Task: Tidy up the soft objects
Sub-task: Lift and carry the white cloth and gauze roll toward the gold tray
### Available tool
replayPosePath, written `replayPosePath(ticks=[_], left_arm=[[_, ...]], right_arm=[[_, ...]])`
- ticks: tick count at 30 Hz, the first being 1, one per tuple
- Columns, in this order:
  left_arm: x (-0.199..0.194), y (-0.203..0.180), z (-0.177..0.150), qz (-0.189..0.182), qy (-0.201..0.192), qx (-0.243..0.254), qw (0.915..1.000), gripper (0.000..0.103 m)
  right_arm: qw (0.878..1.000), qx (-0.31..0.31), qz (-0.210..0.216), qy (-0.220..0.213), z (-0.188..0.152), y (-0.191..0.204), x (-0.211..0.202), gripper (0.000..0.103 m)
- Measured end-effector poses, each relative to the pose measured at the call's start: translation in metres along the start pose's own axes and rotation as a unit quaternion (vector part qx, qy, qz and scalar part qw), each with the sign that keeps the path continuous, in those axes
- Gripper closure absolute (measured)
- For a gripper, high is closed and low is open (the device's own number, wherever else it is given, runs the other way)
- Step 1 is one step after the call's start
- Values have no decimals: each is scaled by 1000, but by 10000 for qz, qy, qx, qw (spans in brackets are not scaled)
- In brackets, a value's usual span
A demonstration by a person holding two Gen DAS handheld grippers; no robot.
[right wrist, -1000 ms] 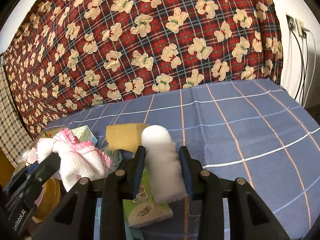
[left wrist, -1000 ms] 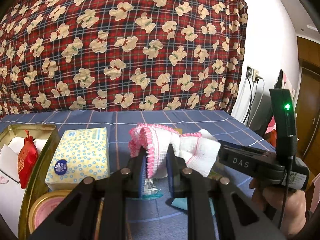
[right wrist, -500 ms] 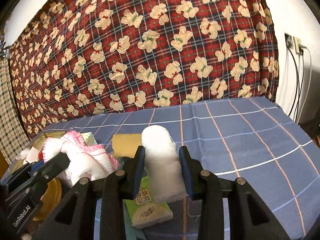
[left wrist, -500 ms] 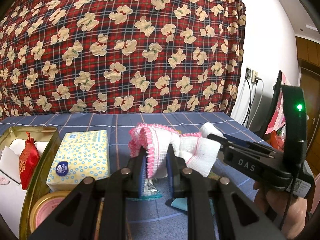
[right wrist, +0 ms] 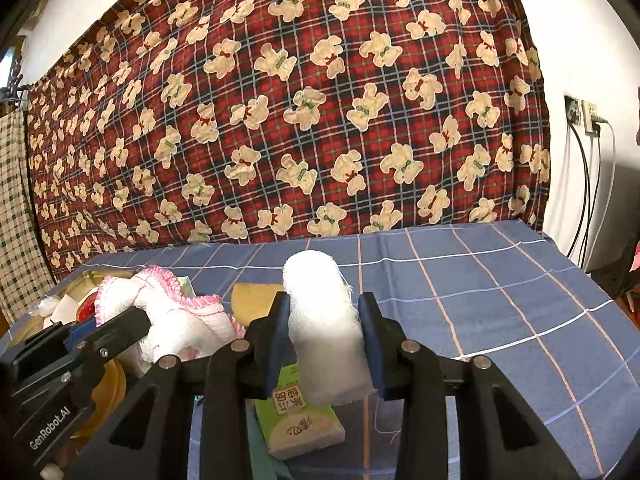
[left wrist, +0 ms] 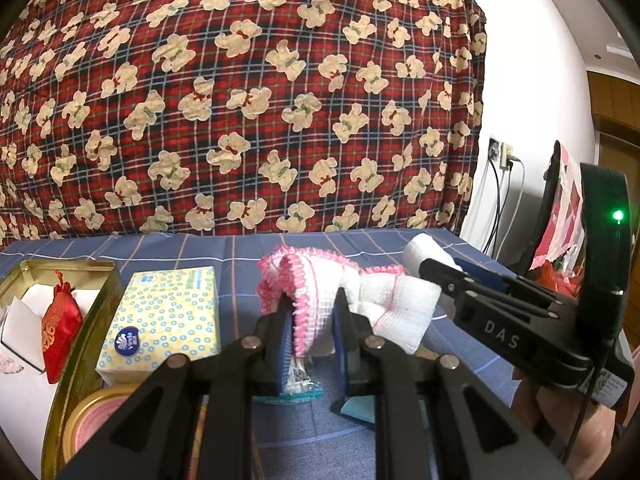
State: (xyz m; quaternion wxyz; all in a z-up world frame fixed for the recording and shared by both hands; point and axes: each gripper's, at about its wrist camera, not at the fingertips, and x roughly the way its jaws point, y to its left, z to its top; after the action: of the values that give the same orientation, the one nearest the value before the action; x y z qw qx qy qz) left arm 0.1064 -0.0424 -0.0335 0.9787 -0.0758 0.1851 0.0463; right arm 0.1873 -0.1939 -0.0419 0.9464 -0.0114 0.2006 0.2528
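Left claw (left wrist: 310, 322) around pink-trimmed cloth (left wrist: 316, 280)

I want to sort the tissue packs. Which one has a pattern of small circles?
The yellow tissue pack beside the gold tin; the green tissue pack bears only printed characters.
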Motion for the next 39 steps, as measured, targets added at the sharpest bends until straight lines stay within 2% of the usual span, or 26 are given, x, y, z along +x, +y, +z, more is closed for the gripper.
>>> replayPosePath(ticks=[30, 39], left_arm=[[-12, -4, -3, -24, -306, 151, 9994, 87], [-17, -3, -2, 86, -339, 162, 9993, 87]], right_arm=[[9981, -185, -280, -511, -3, 9, -25, 66], [9974, -276, -320, -581, -5, 13, -30, 66]])
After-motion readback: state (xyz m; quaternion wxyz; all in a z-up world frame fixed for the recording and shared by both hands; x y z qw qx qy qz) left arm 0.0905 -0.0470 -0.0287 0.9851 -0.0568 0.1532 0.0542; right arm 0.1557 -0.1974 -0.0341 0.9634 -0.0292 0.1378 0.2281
